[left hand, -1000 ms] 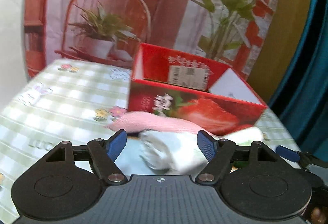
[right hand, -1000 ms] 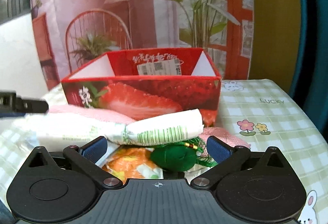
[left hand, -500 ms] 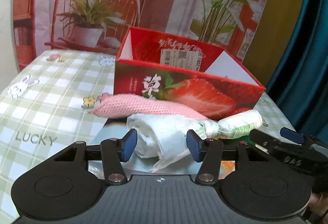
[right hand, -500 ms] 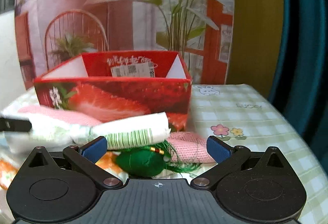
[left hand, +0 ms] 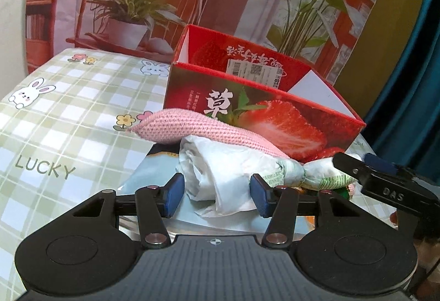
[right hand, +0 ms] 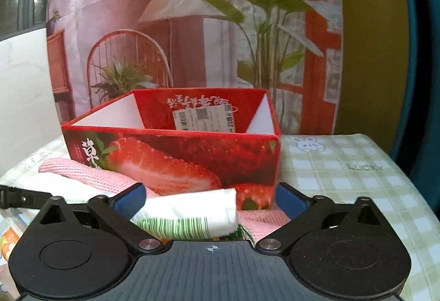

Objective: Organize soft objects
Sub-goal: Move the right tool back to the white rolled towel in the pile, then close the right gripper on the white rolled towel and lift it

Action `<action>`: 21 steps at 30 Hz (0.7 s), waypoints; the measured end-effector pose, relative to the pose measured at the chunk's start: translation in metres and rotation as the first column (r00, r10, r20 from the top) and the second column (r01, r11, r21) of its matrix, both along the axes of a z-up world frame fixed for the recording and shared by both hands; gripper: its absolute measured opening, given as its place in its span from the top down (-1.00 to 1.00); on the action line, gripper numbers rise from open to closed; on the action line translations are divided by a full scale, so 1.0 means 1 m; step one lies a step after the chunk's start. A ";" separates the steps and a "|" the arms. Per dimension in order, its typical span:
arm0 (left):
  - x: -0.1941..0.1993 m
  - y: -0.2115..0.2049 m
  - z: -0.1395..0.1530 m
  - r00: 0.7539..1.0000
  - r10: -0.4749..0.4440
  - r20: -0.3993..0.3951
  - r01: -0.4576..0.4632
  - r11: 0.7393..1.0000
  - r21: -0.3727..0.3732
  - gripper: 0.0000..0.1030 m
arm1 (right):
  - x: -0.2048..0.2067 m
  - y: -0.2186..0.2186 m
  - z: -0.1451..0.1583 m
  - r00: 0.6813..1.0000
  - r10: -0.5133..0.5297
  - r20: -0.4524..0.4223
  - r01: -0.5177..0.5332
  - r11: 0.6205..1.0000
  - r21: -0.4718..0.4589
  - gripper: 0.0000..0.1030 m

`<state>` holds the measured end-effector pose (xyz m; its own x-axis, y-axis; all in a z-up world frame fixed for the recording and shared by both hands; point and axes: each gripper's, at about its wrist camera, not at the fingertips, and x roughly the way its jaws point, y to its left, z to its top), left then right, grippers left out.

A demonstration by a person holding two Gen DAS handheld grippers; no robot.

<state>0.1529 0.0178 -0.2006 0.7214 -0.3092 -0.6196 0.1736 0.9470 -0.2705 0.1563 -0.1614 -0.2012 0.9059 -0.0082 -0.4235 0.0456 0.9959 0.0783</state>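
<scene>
Soft white wrapped bundle (left hand: 220,171) lying on the checked bench (left hand: 68,114), at 6 o'clock of the red strawberry box (left hand: 275,114) and just in front of it, with a pink knitted piece (left hand: 192,127) draped along its far side and touching it. Left tongs (left hand: 217,191) part-way closed, pads flanking the crumpled fat end of the bundle; left pad (left hand: 173,191) apparently touching the wrap, right pad (left hand: 260,195) likewise, though whether either truly presses cannot be told from this angle. Right tongs (right hand: 210,197) closing, jaws standing wide, the green-striped tail (right hand: 192,215) of the same bundle between them, untouched on either side. Pink knit (right hand: 261,218) at 3 o'clock of that tail; a green tasselled item (right hand: 242,230) barely visible beneath.

Handling, as judged: light, limp, crinkly film over compressible filling; likely to sag and slip if pinched at one loose edge. Best hold at the bulky middle or the twisted neck (left hand: 291,171), squeezed firmly enough to gather the wrap, both ends supported during the lift into the box.
</scene>
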 end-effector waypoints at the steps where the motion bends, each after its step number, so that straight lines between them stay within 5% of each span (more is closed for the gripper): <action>1: 0.000 0.000 -0.001 1.000 -0.001 -0.002 0.001 1.000 0.000 -0.08 | 0.002 -0.001 -0.002 1.000 0.010 -0.014 -0.010 1.000 0.015 -0.63; 3: 0.001 0.000 -0.001 1.000 -0.002 -0.004 0.002 1.000 -0.001 -0.08 | 0.004 -0.001 -0.006 0.999 0.034 -0.036 -0.032 0.998 0.049 -0.43; 11: -0.002 -0.003 0.001 1.000 -0.010 0.013 0.010 1.000 0.007 -0.05 | -0.020 0.010 -0.009 0.998 0.060 -0.030 -0.057 0.994 0.096 -0.21; 21: -0.006 0.010 0.007 0.998 0.051 0.041 -0.051 0.999 -0.003 0.41 | -0.036 0.008 0.000 0.998 0.067 0.004 -0.067 0.992 0.109 0.41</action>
